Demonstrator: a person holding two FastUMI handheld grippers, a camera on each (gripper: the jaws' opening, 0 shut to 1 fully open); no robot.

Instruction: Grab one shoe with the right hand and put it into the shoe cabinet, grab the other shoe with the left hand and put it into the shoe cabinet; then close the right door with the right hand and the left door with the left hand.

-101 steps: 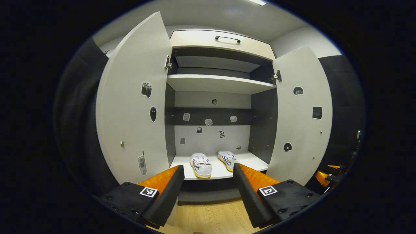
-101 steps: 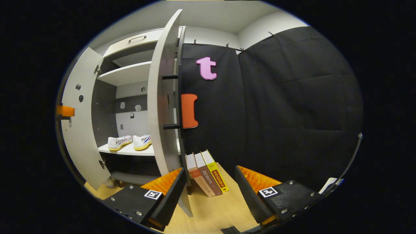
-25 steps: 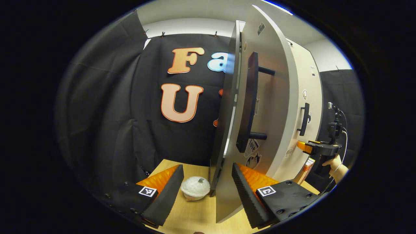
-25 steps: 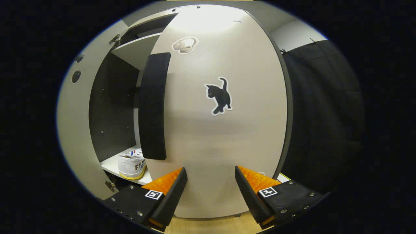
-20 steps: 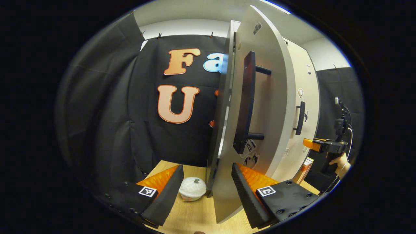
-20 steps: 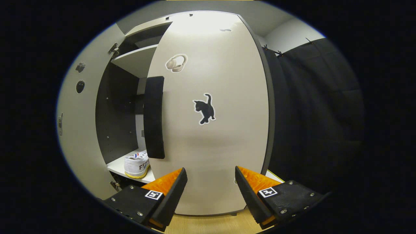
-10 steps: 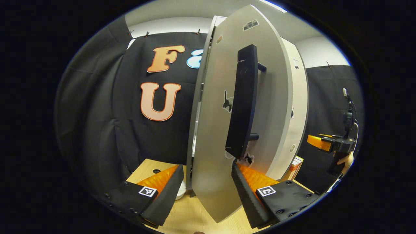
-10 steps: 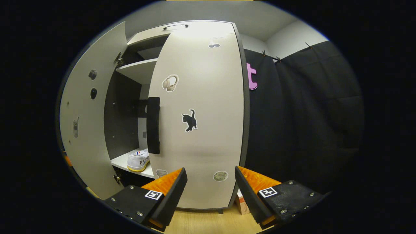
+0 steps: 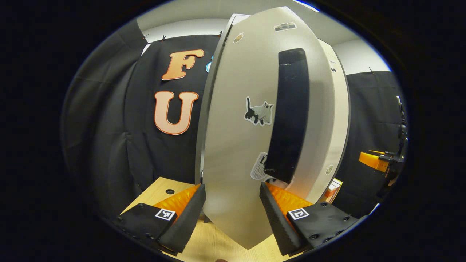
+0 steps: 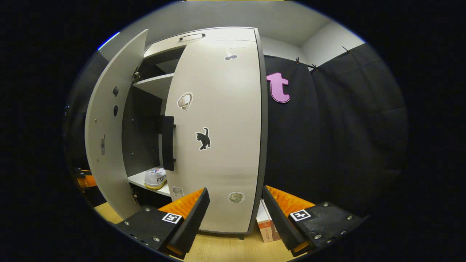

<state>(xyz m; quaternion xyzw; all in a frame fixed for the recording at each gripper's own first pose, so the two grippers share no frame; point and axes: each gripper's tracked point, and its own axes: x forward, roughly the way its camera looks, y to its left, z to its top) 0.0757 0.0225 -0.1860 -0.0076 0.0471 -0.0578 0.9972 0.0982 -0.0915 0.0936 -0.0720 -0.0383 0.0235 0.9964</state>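
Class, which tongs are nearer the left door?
Left. The left tongs sit right at the left door; the right tongs face the closed right door, farther off.

we saw books (image 10: 265, 222) upright on wood floor (image 10: 225, 249) | between the tool's fingertips, just beyond them

the left door (image 9: 236, 120) is pale grey with a black handle (image 9: 289, 112) and a black-and-grey cat sticker (image 9: 259, 112). the right door (image 10: 218, 138) is off-white, a black kitten sticker (image 10: 204, 138) at its centre. the shoe (image 10: 156, 178) at 8 o'clock is white with a yellow sole. the floor (image 10: 225, 247) is light wood.
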